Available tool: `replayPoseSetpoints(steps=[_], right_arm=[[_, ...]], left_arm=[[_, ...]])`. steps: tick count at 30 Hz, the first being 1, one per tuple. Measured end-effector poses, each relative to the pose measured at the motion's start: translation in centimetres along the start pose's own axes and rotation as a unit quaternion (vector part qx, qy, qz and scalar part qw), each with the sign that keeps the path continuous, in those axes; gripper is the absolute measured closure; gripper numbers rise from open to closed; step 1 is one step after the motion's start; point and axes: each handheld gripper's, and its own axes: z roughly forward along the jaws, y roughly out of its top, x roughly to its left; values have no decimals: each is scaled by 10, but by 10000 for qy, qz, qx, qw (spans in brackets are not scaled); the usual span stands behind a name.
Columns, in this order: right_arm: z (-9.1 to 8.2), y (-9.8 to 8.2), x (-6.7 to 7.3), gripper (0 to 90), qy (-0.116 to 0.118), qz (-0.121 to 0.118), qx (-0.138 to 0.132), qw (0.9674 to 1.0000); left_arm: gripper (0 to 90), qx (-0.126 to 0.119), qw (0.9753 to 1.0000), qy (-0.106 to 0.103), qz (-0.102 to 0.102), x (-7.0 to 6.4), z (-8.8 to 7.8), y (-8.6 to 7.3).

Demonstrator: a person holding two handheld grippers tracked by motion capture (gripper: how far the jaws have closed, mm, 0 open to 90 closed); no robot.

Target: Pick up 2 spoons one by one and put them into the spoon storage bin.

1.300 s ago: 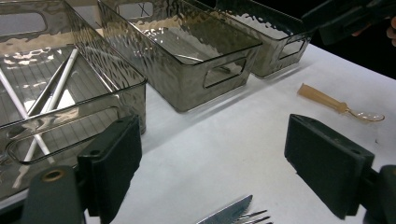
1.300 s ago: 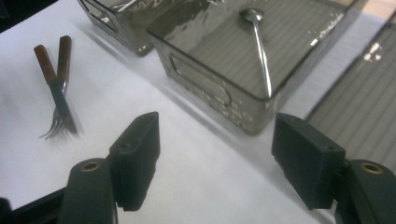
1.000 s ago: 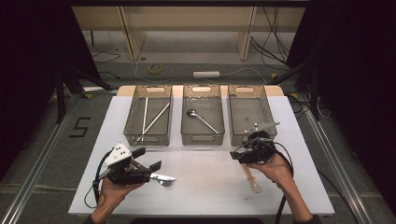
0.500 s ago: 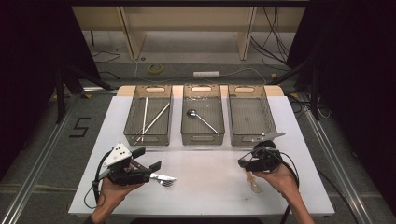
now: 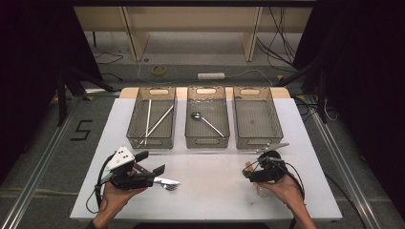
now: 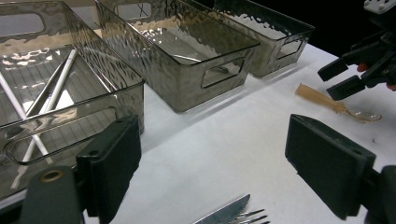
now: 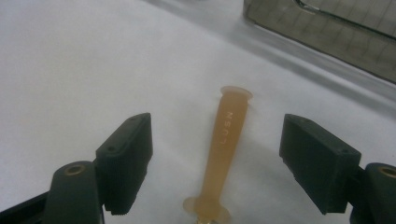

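— Where's the amber plastic spoon [image 7: 225, 154] relative to the right tongs [image 7: 233, 163]?
— It lies flat on the white counter [image 5: 215, 191], directly between the two jaws, which have just been spreading wider and grip nothing. Its long axis runs straight away from the tongs, parallel to the jaws.
— And the left tongs [image 6: 224, 158]?
— Released too, hovering over a fork [image 6: 245, 217], well apart from the spoon. The right hand is nearer.
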Motion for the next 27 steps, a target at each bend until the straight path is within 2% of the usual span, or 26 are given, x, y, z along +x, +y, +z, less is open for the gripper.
replayPoseSetpoints(steps=[6,13,21,27], right_arm=[[2,-3,0,435,-22,-94,75,9999],[4,-5,1,559,-36,-137,187,9997],[9,-7,0,646,-41,-179,312,9993],[13,-8,1,688,-167,-289,459,9984]], left_arm=[[178,10,10000,-2,16,0,0,0],[178,32,10000,3,21,0,1,0],[179,38,10000,0,45,0,1,0],[179,39,10000,6,49,0,1,0]])
